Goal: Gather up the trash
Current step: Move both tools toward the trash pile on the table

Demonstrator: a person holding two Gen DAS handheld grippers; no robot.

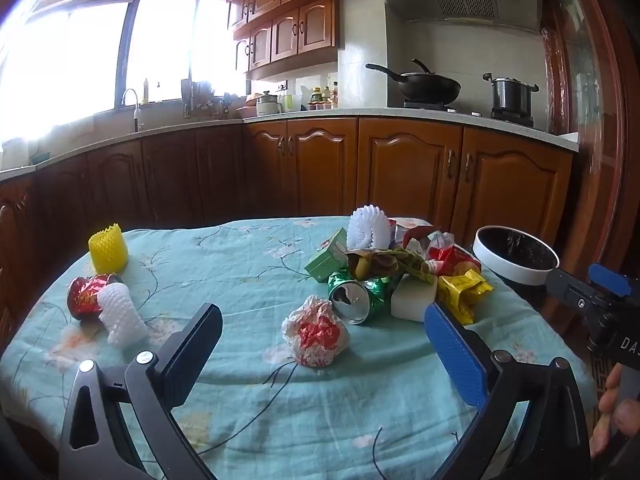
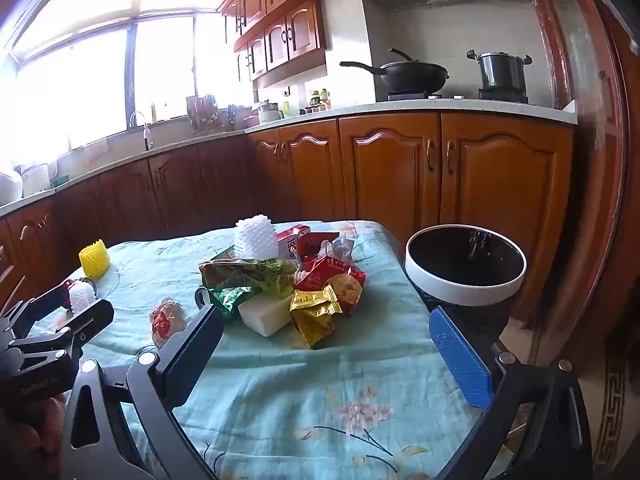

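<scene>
I hold both grippers above the near edge of the cloth-covered table [image 1: 248, 408], nothing gripped. The left gripper [image 1: 324, 344] stands with jaws wide, framing a crumpled red-and-white wrapper [image 1: 316, 336] that lies alone near me, likely my easiest first pick. The right gripper [image 2: 328, 344], jaws equally wide, faces the main heap of snack wrappers [image 2: 316, 280], a crushed green can [image 1: 356, 294] and a white foam block [image 2: 266, 314] at centre. The white-rimmed bin [image 2: 466, 292] waits just beside the table's right edge, close for short drops. A red can [image 1: 86, 294] and foam nets lie far left.
</scene>
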